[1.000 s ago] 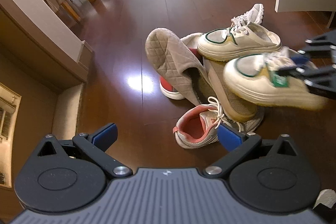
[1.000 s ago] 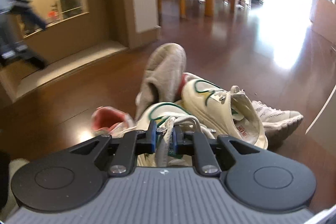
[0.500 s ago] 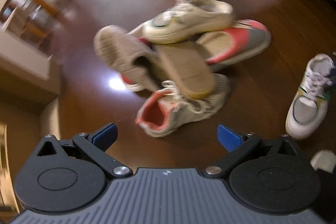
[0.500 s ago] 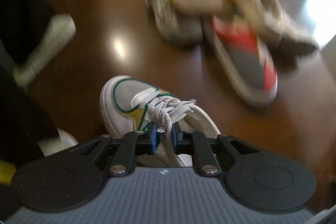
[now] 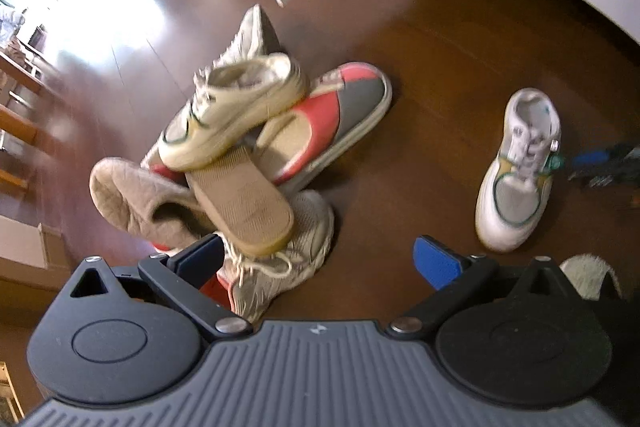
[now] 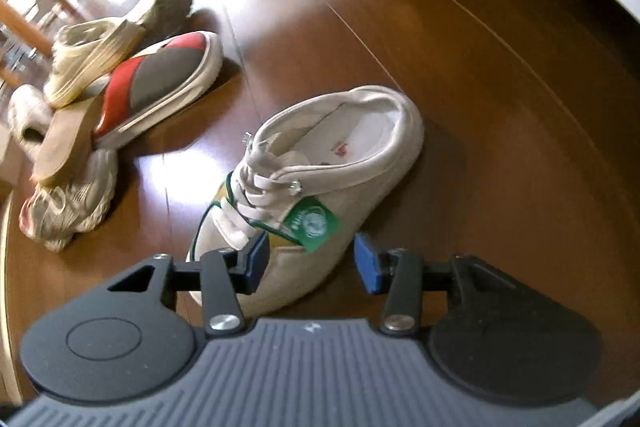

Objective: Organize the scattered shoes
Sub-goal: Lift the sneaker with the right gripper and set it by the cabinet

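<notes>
A: In the left wrist view, the left gripper [image 5: 320, 259] hangs wide and empty over the shoe pile [image 5: 248, 163], probably choosing the next one. The white sneaker [image 5: 518, 171] sits alone at the right.

B: The lowest shoes are buried and blurred.

A: In the right wrist view, the right gripper [image 6: 308, 259] is opening, with the white sneaker [image 6: 320, 183] between its jaws, standing on the floor [image 6: 500, 87].

B: Its toe is hidden.
</notes>
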Demonstrator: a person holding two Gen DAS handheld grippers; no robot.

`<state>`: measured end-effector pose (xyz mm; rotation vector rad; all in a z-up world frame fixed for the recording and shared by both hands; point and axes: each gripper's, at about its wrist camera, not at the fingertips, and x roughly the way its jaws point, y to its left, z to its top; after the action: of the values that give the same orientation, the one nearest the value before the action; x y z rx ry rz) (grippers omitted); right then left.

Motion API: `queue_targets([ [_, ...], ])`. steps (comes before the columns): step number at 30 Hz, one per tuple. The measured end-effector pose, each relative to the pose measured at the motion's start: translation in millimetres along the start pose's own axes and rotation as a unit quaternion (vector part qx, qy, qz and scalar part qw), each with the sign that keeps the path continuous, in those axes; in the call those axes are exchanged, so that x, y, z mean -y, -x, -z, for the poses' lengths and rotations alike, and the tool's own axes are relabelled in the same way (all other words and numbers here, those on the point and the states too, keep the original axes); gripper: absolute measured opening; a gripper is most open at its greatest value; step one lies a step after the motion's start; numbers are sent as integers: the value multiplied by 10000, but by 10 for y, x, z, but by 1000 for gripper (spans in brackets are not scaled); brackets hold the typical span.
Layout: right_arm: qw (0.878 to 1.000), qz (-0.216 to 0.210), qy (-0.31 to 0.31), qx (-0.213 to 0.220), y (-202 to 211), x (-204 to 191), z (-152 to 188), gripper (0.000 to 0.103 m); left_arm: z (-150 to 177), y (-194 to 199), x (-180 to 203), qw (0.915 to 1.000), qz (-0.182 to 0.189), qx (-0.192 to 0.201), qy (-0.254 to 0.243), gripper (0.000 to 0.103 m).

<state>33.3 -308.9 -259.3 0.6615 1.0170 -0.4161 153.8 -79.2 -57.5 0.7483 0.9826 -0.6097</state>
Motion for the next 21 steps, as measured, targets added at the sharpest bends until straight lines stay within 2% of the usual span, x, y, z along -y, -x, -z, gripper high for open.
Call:
queue_targets([
  [1,9999,85,-97,51,-51,-31,-7,55,-10,14,2,10000,-11,25,15,102],
  [3,9996,93,-246,130,-177,-46,-22,63,-23,24,2,10000,-52,31,41,102],
  [5,9995,235,-197,108,-280,-58,9,59,-30,36,-2,9999,-111,-5,70,102],
  [6,9997,240,10,103,-291,-70,25,52,-28,41,1,9999,-119,-13,65,102],
  [11,9961,-129,850,-192,-278,173,-108,48,-15,61,38,9999,-110,-25,-9,102],
  [14,9816,-42,1901,-202,-183,355,-190,48,-20,70,66,9999,-96,-14,-52,102],
  [16,9764,279,2140,-117,-85,429,-220,59,-31,88,86,9999,-69,33,-74,102],
  [17,9795,410,1974,-46,-16,458,-217,67,-35,95,93,9999,-59,51,-84,102],
  [19,9872,570,1486,94,125,509,-196,73,-51,100,131,9999,-13,98,-137,102],
  [21,9917,485,1170,242,191,501,-125,99,-72,95,168,9997,35,131,-189,102],
])
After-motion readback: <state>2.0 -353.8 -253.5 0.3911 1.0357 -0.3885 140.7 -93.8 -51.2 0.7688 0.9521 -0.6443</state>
